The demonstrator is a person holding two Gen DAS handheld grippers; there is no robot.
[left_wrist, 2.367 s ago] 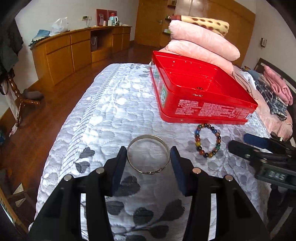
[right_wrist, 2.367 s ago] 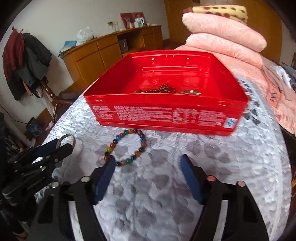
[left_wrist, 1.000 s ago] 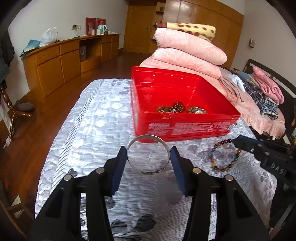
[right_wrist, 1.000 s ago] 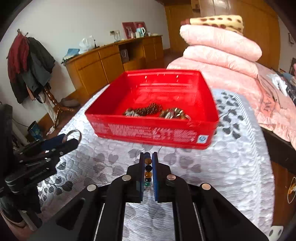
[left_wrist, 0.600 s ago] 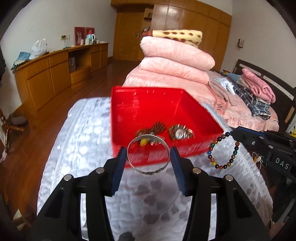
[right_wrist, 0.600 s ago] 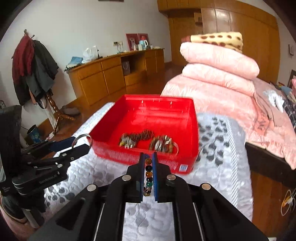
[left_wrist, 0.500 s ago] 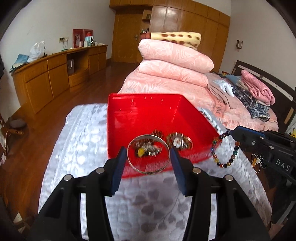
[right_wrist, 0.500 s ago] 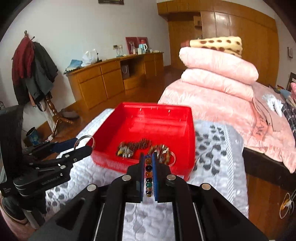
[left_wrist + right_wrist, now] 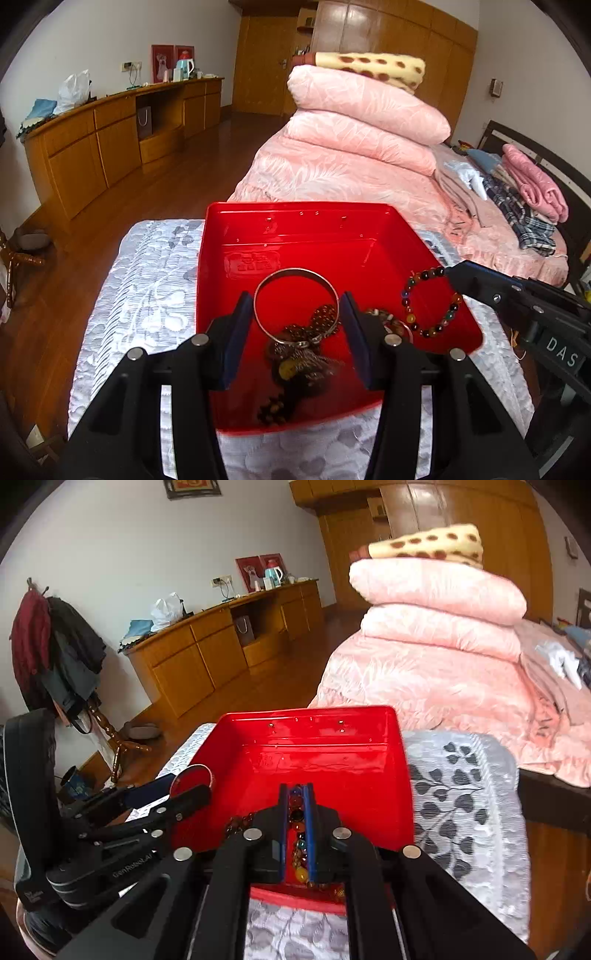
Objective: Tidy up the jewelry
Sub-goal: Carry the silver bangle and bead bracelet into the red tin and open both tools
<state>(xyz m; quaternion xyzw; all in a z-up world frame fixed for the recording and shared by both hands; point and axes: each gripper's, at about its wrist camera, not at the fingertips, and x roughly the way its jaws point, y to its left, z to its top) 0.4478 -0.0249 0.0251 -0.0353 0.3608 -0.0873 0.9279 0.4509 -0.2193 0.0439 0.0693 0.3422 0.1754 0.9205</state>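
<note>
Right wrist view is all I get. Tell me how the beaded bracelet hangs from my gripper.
Observer: The beaded bracelet dangles as an open loop from the tip of the right gripper, over the right side of the red box.
Operator: Now report the left gripper's grip.
Observer: The left gripper holds the silver bangle across its width, one pad on each side.
Operator: Give me what lies under it.
Observer: A pile of jewelry lies on the box floor near the front wall, below the bangle.
</note>
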